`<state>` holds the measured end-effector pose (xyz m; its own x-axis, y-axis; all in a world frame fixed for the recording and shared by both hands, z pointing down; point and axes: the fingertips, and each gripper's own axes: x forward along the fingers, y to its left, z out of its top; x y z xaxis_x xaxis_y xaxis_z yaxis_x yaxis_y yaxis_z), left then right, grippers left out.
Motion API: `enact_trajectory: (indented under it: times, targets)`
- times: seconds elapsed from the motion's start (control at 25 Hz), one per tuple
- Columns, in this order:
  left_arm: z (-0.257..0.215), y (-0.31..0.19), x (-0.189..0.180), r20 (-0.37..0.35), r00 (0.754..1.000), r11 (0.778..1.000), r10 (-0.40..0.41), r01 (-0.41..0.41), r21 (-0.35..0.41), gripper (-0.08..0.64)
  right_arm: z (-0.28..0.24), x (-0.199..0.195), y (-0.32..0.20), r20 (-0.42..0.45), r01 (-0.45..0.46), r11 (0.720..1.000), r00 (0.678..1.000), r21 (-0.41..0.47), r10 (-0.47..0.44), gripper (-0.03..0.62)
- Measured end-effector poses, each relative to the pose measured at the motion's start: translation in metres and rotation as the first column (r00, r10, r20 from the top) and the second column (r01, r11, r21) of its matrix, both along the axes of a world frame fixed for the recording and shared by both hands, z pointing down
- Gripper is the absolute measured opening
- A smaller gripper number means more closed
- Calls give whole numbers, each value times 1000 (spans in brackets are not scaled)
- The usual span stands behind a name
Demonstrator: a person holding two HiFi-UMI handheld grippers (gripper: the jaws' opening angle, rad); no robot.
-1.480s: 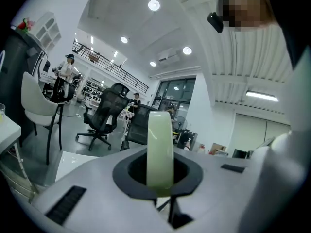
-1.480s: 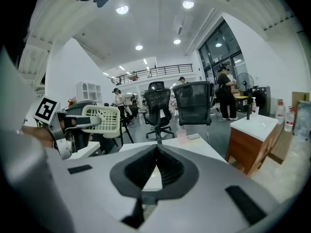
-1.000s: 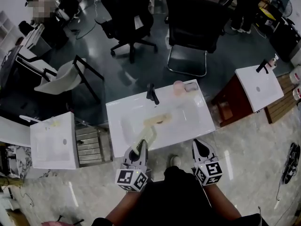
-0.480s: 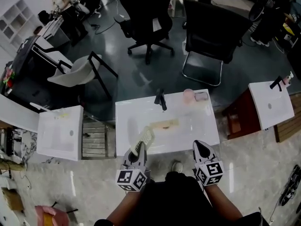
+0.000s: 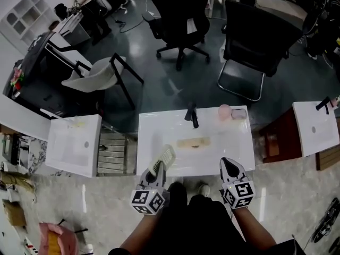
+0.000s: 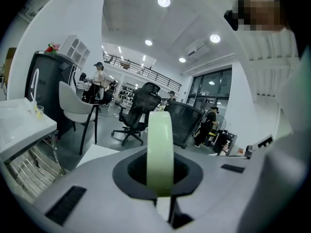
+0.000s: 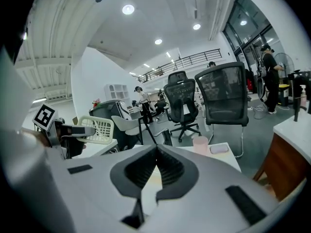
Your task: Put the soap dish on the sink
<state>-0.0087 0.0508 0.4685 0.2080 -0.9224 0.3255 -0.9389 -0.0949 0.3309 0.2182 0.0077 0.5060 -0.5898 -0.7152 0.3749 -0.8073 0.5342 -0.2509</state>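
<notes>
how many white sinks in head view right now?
3: the centre sink straight ahead; the left sink beside it; the right sink at the picture's right edge. Others may lie out of frame.

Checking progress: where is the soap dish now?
Head view, left of centre: the soap dish is clamped in the left tool, over the front-left edge of the middle sink.

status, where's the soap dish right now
Left tongs shut on soap dish, above front edge of sink. Right tongs shut, empty. Beige strip lies in basin.
</notes>
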Motion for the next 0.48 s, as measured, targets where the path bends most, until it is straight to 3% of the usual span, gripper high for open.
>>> enact_trajectory:
  times: [0.2, 0.48]
  targets:
    - [40, -30, -22, -56, 997, 995, 58, -62, -74, 18, -2, -22, -23, -4, -22, 1000, 1000, -12, 22, -2]
    - [70, -78, -47, -45, 988, 981, 151, -155, -118, 18, -22, -71, -64, 17, -44, 999, 999, 0, 44, -2]
